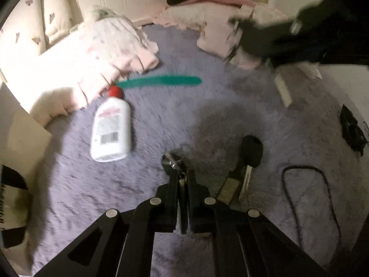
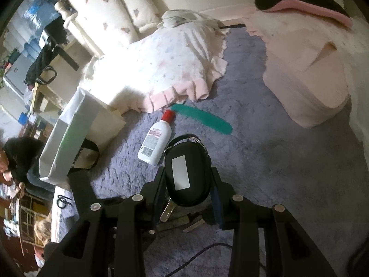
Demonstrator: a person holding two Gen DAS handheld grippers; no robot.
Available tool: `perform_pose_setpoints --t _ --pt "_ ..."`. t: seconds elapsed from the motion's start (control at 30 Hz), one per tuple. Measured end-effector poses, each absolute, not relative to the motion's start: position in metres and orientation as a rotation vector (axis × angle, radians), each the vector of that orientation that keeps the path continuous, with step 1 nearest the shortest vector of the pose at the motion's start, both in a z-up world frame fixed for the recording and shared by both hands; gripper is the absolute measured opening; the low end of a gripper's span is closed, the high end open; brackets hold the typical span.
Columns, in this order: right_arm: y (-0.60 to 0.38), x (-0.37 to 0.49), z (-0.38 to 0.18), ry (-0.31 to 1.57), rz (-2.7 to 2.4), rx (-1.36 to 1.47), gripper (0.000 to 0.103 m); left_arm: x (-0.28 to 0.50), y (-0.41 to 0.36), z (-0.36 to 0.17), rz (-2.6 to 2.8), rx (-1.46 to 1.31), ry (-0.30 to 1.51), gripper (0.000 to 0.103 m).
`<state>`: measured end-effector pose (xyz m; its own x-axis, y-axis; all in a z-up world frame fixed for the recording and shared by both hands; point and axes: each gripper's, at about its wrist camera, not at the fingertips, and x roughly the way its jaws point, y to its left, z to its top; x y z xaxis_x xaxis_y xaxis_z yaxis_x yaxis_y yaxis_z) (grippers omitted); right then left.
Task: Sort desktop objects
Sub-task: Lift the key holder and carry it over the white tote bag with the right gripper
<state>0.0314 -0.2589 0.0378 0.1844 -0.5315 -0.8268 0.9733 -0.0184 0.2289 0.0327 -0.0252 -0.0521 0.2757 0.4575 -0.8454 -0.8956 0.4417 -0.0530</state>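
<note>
On the purple carpet [image 1: 161, 138] lie a white bottle with a red cap [image 1: 110, 131] [image 2: 154, 145] and, behind it, a long green comb [image 1: 161, 80] [image 2: 203, 120]. My left gripper [image 1: 183, 176] is shut, and a small metal key ring [image 1: 171, 161] sticks out past its fingertips. To its right a black-headed key [image 1: 252, 147] lies on the carpet. My right gripper [image 2: 188, 177] is shut on a black oval case with a white label [image 2: 182, 168], held above the carpet beside the bottle. Below the case a key blade [image 2: 167, 210] shows.
A white paper bag [image 2: 69, 133] lies on its side to the left. A frilled pink pillow [image 2: 166, 69] and a pink cushion [image 2: 306, 80] border the carpet at the back. A black cable [image 1: 306, 168] lies to the right. A person [image 2: 16, 157] sits far left.
</note>
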Motion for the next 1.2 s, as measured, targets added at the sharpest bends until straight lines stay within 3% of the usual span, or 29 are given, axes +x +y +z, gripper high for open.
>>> perform_pose_setpoints --t 0.33,0.57,0.93,1.2 --pt "-0.252 0.077 0.059 0.581 -1.193 0.874 0.036 -0.048 -0.056 0.026 1.094 -0.535 0.794 0.006" --pt "-0.258 0.167 0.091 0.647 -0.980 0.669 0.036 -0.153 -0.066 0.064 1.246 -0.552 0.713 0.006" --pt "-0.335 0.323 0.088 0.703 -0.771 0.612 0.036 -0.286 -0.062 0.093 1.472 -0.611 0.631 0.006" --pt "-0.379 0.383 0.064 0.777 -0.836 0.559 0.037 -0.315 -0.043 0.073 1.514 -0.611 0.679 0.009"
